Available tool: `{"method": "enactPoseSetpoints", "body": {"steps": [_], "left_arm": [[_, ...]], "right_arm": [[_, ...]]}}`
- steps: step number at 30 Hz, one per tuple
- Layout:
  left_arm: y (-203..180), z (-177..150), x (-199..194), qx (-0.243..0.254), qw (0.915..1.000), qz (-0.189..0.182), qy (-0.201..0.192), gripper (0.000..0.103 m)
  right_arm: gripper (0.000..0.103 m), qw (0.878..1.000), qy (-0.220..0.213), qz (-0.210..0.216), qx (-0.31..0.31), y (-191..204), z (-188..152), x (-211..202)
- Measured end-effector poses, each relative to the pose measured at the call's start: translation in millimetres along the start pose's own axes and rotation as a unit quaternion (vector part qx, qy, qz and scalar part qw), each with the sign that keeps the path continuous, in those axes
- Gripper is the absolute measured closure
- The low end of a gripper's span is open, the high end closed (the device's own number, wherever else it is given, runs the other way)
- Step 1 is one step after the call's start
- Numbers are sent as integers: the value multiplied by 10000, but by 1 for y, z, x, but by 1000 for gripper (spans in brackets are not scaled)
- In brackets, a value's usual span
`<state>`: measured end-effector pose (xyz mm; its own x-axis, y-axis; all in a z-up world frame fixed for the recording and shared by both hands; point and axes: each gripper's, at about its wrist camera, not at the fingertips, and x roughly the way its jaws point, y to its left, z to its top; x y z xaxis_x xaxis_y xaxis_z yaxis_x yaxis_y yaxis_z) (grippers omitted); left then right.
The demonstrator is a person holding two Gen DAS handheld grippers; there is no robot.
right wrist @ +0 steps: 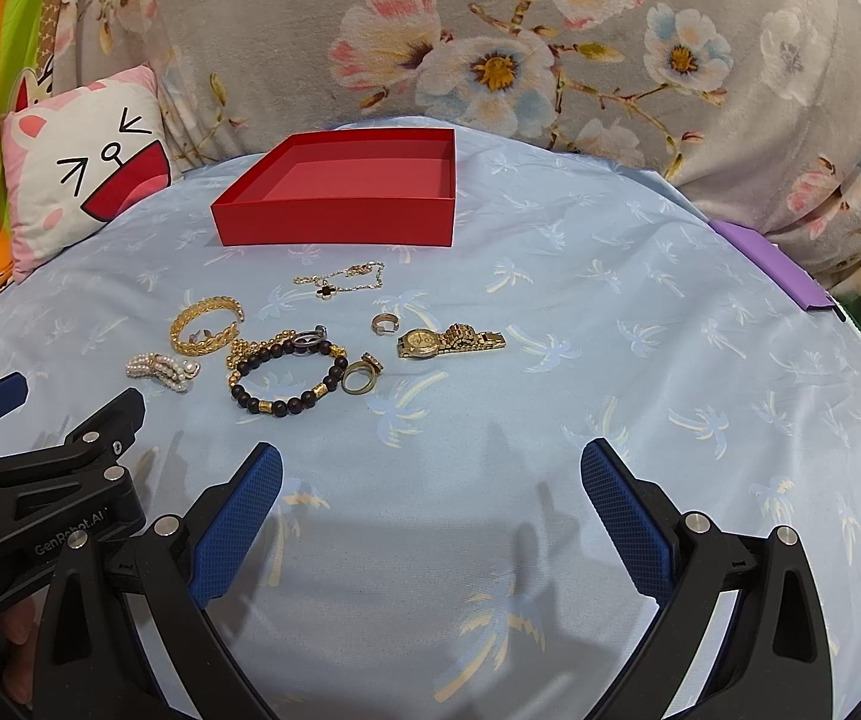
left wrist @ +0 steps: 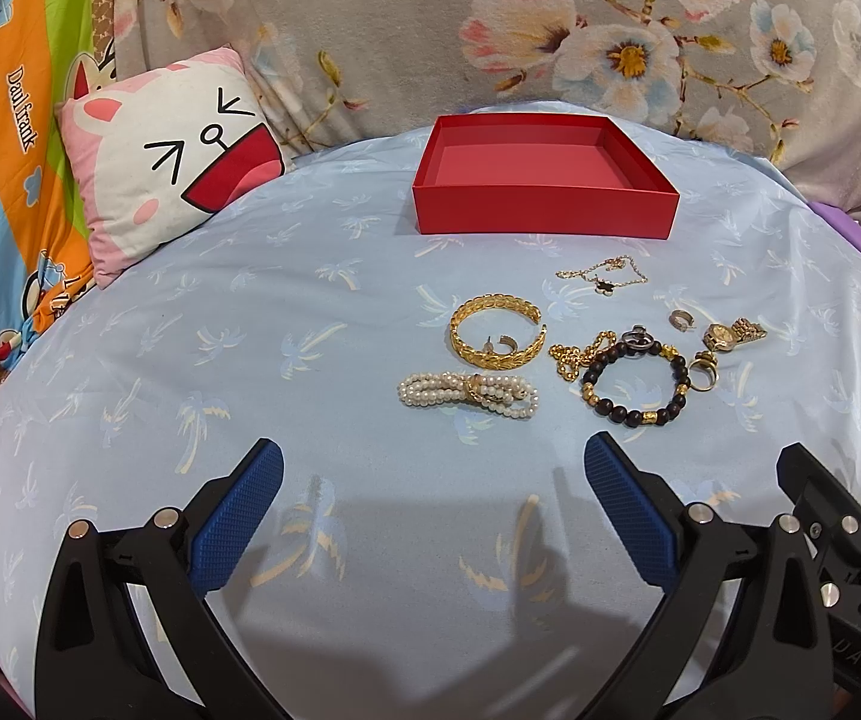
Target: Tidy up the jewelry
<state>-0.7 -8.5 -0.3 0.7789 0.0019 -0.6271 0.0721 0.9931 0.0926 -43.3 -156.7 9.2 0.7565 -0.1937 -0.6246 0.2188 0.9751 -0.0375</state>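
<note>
1. Hovering over the pale blue palm-print bedsheet [left wrist: 190, 312], the left gripper [left wrist: 433, 468] has its jaws apart, empty.
2. White pearl bracelet [left wrist: 467, 395], gold cuff bangle [left wrist: 497, 331], dark wooden bead bracelet [right wrist: 286, 375] and gold wristwatch [right wrist: 448, 341] lie near the empty red cardboard box [right wrist: 340, 219].
3. The right gripper [right wrist: 430, 468] is spread too, empty.
4. Overlapping chains could snag, likely dragging neighbours.

One red box [right wrist: 334, 222], one watch [right wrist: 448, 340], three bracelets [right wrist: 286, 381], two earrings [right wrist: 383, 324].
</note>
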Motion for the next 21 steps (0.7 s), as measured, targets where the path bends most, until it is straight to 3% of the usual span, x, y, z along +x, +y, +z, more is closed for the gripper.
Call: {"method": "enactPoseSetpoints", "body": {"steps": [16,21], "left_arm": [[-1,0,1,-4,10000,4,7,5],[6,-1,3,-241,9997,-84,49,5]], "right_arm": [[5,10000,2,14,41,-3,0,-1],[5,9999,33,123,108,-2,-2,1]]}}
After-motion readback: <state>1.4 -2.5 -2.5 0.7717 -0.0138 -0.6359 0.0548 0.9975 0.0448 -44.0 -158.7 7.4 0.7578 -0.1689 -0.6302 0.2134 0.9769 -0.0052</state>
